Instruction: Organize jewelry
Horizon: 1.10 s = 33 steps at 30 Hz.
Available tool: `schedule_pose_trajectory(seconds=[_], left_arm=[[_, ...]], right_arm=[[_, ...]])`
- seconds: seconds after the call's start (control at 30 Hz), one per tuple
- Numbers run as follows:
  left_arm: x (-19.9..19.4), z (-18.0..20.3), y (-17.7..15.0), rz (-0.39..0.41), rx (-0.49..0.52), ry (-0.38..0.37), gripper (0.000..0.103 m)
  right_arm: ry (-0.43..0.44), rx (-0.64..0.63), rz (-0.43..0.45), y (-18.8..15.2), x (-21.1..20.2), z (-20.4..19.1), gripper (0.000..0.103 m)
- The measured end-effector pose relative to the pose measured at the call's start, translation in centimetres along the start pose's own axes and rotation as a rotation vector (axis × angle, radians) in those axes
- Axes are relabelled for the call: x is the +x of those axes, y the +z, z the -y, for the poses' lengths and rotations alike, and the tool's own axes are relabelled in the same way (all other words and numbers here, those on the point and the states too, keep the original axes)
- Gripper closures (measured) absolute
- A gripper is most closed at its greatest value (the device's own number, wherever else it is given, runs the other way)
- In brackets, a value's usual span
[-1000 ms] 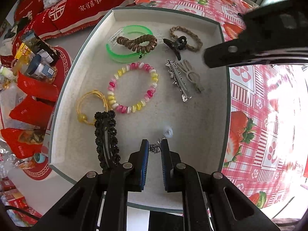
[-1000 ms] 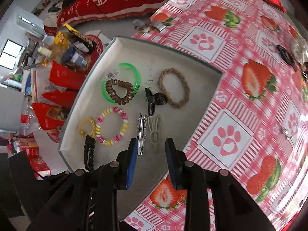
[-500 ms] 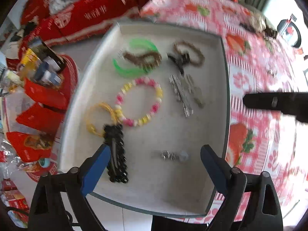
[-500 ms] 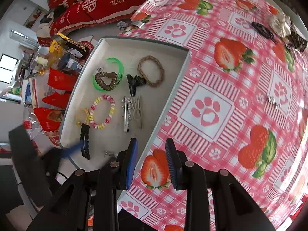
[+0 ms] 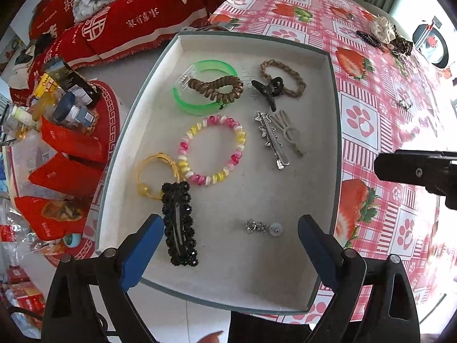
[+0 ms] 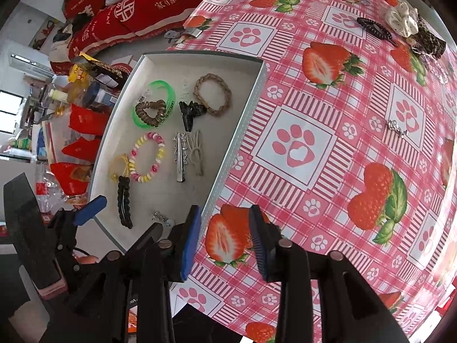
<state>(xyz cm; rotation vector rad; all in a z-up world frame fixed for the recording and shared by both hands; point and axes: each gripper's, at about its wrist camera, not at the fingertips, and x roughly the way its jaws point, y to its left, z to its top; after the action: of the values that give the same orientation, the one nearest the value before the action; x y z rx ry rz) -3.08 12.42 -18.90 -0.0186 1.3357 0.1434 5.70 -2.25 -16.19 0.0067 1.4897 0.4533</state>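
A white tray (image 5: 297,283) holds several hair pieces: a green bangle (image 5: 204,85), a pink-yellow coil bracelet (image 5: 212,150), a black beaded clip (image 5: 180,223) and a small silver earring (image 5: 261,227). My left gripper (image 5: 231,243) is wide open and empty above the tray's near end, the earring lying between its fingers. My right gripper (image 6: 224,240) is open and empty over the strawberry tablecloth just right of the tray (image 6: 242,125). A small silver piece (image 6: 395,127) lies on the cloth farther right. Scrunchies (image 6: 402,23) lie at the far edge.
Red packets and bottles (image 5: 60,108) crowd the floor left of the tray. Red cloth (image 5: 137,14) lies beyond it. The right gripper's body (image 5: 422,171) juts in at the right of the left wrist view. The left gripper (image 6: 88,208) shows in the right wrist view.
My left gripper let go of the silver earring in the tray, opened wide and drew back. My right gripper moved right, from over the tray to over the tablecloth.
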Motion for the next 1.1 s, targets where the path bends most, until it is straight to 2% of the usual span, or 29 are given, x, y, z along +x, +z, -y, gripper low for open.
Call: schedule_pose_trajectory(seconds=[0.03,0.2,0.3,0.43,0.5,0.63,0.87,1.0,1.1], left_arm=[[-0.1,-0.1,0.0,-0.004,-0.004,0.005,0.000],[-0.7,-0.5,-0.1,-0.016,-0.016,0.018,0.000],[-1.3,-0.6,-0.1,-0.003,-0.011,0.037,0.000],[-2.6,-1.4,-0.2,0.011,-0.024,0.043,0.000],[-3.1,-2.0,-0.2,0.005,-0.038,0.043,0.000],[-4.2,-2.9,-0.3,0.004,-0.038,0.037,0.000],[-6.4,-3.5,-0.6,0.004,-0.016,0.029,0.000],[-7.4,-3.5,-0.7,-0.019,-0.003,0.017,0.000],[-8.6,-3.7,-1.0,-0.009,0.002,0.017,0.000]], right_arm=[[-0.002,0.000,-0.003,-0.1,0.0,0.0,0.063],[-0.024,-0.013,-0.020,-0.5,-0.1,-0.2,0.063],[-0.039,-0.015,-0.026,-0.7,-0.2,-0.4,0.058],[-0.056,-0.020,-0.031,-0.8,-0.6,-0.7,0.057],[-0.068,-0.029,-0.032,-0.9,-0.8,-1.1,0.051],[-0.081,-0.048,-0.032,-1.0,-1.4,-1.8,0.047],[-0.121,-0.082,-0.025,-1.1,-2.8,-3.1,0.029],[-0.132,-0.093,-0.031,-1.4,-3.4,-3.8,0.025],[-0.136,-0.096,-0.029,-1.8,-4.0,-4.3,0.023]])
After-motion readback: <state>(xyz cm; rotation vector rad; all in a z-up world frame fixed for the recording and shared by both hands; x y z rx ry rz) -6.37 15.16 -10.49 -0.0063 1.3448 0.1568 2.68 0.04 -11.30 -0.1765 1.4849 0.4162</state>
